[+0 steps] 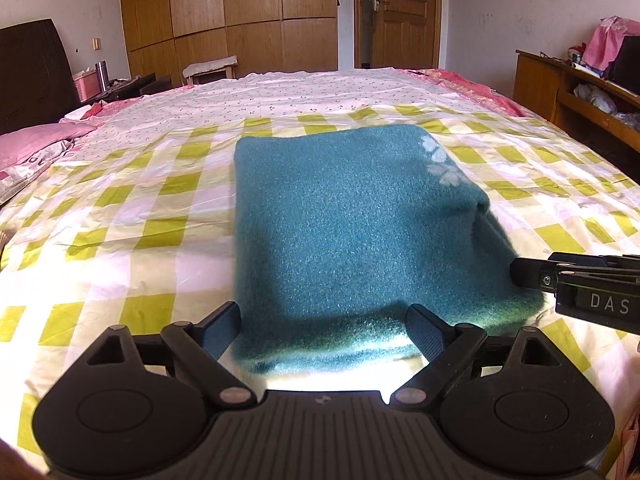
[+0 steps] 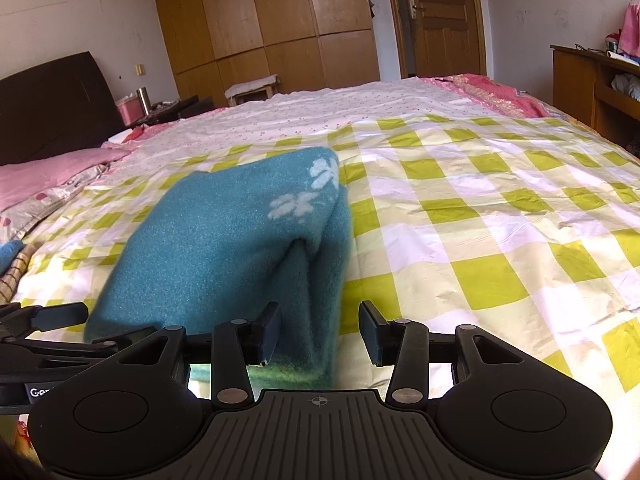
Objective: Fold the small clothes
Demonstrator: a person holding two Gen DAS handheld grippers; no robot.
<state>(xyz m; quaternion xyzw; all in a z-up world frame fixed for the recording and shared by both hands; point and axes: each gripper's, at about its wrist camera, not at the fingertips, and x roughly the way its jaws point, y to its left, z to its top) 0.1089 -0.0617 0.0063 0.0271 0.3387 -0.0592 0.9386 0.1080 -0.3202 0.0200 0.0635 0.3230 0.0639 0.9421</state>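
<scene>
Grippers pointed down over the bed (image 1: 120,208): the left gripper (image 1: 326,330) stood wide at the near edge of the folded teal garment (image 1: 352,220), the right gripper (image 2: 320,330) stood partly apart astride its right fold, pads clear.

Black left gripper (image 1: 326,326) and right gripper (image 2: 319,330): ribbed housings, round hubs (silver rivets), dark-blue padded jaws

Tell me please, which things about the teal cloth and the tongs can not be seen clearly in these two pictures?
- Teal cloth, near edge: left wrist view, hidden behind the left tongs body.
- Its underside and layer count: both views, covered by the top layer.
- Right tongs: right wrist view, cloth lies between the fingers, but touch on the left finger is unclear.
- Print on the right tongs: left wrist view, cut by the edge.
</scene>
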